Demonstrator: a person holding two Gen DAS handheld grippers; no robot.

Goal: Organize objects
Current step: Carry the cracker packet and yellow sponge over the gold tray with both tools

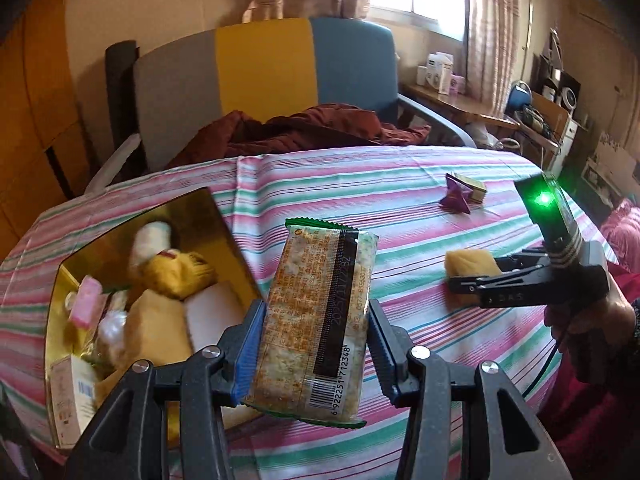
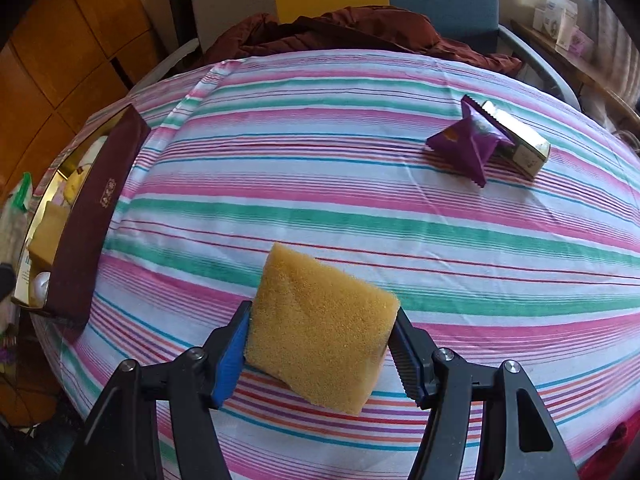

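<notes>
Held above the striped cloth just right of the gold-lined box (image 1: 224, 216), the cracker packet (image 1: 316, 320), light, crinkly and likely brittle, sits clamped across its width in the left gripper (image 1: 316, 344), while the right gripper (image 2: 320, 344) pinches the soft, squashy sponge (image 2: 320, 324) by its side edges.

The round counter (image 2: 360, 216) under a striped pink, green and white cloth has an open gold-lined box (image 1: 224, 232) at its left side, full of small things. Far to the right lie a purple foil packet (image 2: 464, 144) and a small gold carton (image 2: 520, 140), touching, the carton behind. Behind the counter stands a grey, yellow and blue chair (image 1: 264, 64) with a dark red blanket (image 1: 304, 128) on its seat.
</notes>
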